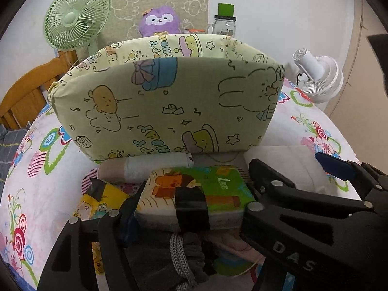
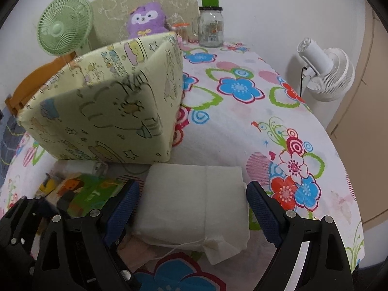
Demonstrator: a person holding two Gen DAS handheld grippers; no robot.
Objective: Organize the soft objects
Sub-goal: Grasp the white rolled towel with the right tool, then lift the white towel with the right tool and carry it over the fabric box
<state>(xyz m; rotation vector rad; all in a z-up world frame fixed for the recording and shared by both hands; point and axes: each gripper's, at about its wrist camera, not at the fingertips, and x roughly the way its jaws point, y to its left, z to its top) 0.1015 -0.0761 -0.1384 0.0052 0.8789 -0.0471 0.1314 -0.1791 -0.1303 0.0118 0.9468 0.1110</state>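
While the left claw (image 1: 197, 177) is angling down at the surface (image 1: 291, 126), it's clamping a green pack (image 1: 218, 184). Both pads look like they're pressing on the pack's short ends, and a black band is wrapping its middle. Just beyond that claw a pale roll (image 1: 145, 169) is lying crosswise, and right past the roll the bin (image 1: 169, 101) is standing upright with its cartoon-print wall facing the claw. A yellow pack (image 1: 101, 203) is sitting just off the claw's left finger, and something grey and knitted (image 1: 157, 254) is bunching up underneath it.

The right claw (image 2: 192, 185) is hanging open over a white bundle (image 2: 194, 206). The bundle is lying flat on the surface between the fingers. The left pad looks to be about touching its edge, while the right pad is sitting just clear of it, so nothing's being squeezed. The bin's corner is sitting just ahead and left of this claw.

Far past both claws a purple plush (image 2: 145, 19), a green fan (image 2: 64, 24) and a jar (image 2: 210, 29) are lining the wall.
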